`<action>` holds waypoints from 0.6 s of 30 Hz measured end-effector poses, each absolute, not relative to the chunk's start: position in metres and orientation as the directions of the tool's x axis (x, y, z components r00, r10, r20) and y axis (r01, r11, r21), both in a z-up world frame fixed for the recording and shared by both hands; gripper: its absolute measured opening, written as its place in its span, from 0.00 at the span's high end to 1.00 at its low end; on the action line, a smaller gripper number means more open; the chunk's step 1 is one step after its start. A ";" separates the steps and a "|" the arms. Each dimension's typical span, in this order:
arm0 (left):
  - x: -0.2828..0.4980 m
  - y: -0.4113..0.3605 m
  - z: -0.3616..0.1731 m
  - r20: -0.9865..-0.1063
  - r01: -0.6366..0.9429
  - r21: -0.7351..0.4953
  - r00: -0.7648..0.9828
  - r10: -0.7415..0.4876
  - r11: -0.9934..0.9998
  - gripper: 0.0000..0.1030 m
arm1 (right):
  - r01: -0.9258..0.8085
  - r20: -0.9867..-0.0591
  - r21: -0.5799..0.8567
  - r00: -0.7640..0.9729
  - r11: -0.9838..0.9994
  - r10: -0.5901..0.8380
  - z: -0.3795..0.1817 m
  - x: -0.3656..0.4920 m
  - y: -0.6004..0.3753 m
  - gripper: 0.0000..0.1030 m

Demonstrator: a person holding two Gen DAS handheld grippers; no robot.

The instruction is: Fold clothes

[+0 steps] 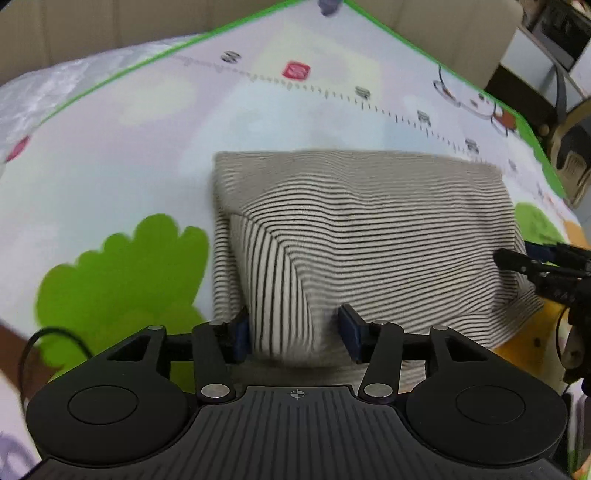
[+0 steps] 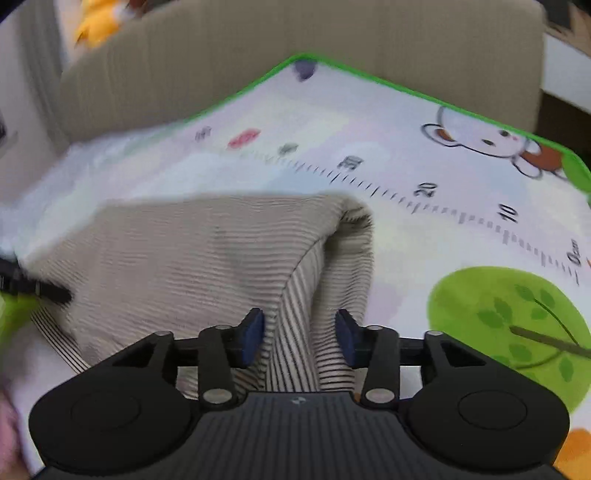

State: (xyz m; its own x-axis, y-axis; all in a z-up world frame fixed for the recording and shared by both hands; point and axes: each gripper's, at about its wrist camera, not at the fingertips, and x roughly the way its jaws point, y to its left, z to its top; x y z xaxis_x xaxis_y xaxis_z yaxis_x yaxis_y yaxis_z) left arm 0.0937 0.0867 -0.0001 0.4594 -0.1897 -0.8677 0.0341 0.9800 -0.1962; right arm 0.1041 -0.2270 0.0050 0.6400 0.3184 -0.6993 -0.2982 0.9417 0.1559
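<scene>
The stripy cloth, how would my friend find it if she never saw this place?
Look for the big play mat with the green border and cartoon pictures. In its middle lies the stripy cloth, bunched up, with the left claw and the right claw at its near edge. It is the only thing with thin dark and cream stripes.

A children's play mat (image 1: 140, 155) with a bright green border covers the surface, printed with green trees (image 2: 509, 332), a dotted ruler line with numbers (image 2: 428, 190), a cartoon bear (image 2: 484, 142) and a small red square (image 1: 296, 70). Crinkled clear plastic (image 1: 48, 88) lies at its far left edge. Beige upholstered furniture (image 2: 258, 40) stands behind, with a blurred yellow object (image 2: 96, 22) above it
</scene>
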 end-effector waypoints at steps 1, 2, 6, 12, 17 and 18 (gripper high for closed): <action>0.088 0.089 0.008 -0.857 0.029 -0.217 0.473 -0.204 0.976 0.35 | -0.284 -0.686 0.181 0.650 0.942 0.328 0.013 0.105 -0.234 0.56; 0.082 0.092 0.016 -0.843 0.026 -0.243 0.489 -0.225 0.970 0.23 | -0.281 -0.665 0.188 0.669 0.941 0.332 0.021 0.110 -0.238 0.56; 0.063 0.086 0.035 -0.805 0.047 -0.372 0.481 -0.348 0.927 0.16 | -0.284 -0.610 0.155 0.726 0.946 0.317 0.043 0.139 -0.239 0.56; 0.072 0.055 -0.008 -0.806 0.042 -0.514 0.318 -0.499 0.857 0.16 | -0.309 -0.662 0.011 0.710 0.951 0.239 0.015 0.197 -0.192 0.56; 0.113 0.066 -0.033 -0.851 -0.001 -0.413 0.358 -0.385 0.911 0.20 | -0.366 -0.742 -0.090 0.645 0.926 0.183 -0.017 0.179 -0.191 0.56; 0.123 0.071 -0.036 -0.848 -0.014 -0.421 0.360 -0.388 0.907 0.20 | -0.371 -0.748 -0.083 0.636 0.925 0.188 -0.018 0.170 -0.197 0.56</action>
State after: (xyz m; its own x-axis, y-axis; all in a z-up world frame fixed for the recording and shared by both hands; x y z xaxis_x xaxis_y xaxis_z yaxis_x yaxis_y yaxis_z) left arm 0.1228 0.0708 -0.0359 0.3600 -0.3884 -0.8483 -0.0141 0.9068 -0.4212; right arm 0.1697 -0.1968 -0.0176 0.6362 0.1878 -0.7483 -0.3710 0.9249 -0.0833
